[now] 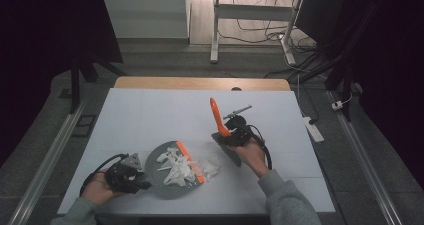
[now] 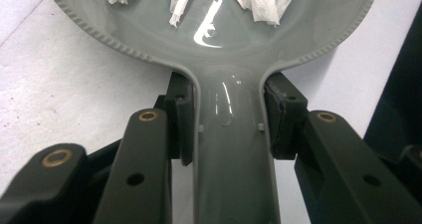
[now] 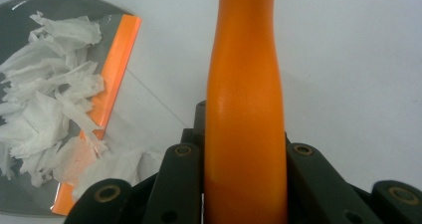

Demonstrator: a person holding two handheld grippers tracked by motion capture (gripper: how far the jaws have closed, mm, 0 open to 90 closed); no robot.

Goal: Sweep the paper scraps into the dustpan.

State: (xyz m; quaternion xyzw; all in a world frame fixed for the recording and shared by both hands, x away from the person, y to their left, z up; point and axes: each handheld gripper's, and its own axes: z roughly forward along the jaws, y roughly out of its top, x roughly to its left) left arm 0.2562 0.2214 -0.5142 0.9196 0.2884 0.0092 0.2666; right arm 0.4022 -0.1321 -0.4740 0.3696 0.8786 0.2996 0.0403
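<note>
Two hand-held grippers are at work over a white table top (image 1: 150, 110), one on each side of a grey plastic dustpan with an orange rubber lip (image 1: 172, 171). The left gripper (image 1: 131, 177) sits at the near left of the table in the high view, and its two black jaws are clamped on the dustpan's grey handle (image 2: 231, 154): in the left gripper view the pads press against both sides of that handle just below where it widens into the round, ribbed-edged pan. The pan lies flat on the table with its orange lip (image 3: 115, 69) turned toward the right gripper. A heap of torn white paper scraps (image 1: 177, 166) rests inside the pan, and a few scraps (image 3: 124, 164) spill over the orange lip onto the table just beyond it. The right gripper (image 1: 231, 135) is to the right of the pan, a little apart from it, and its jaws are closed around the smooth orange handle of a brush (image 3: 246, 109), which fills the gap between them. In the high view that orange handle (image 1: 218, 116) stands tilted upward and away from the person, while the brush's dark head (image 1: 229, 150) points down toward the table beside the spilled scraps.
</note>
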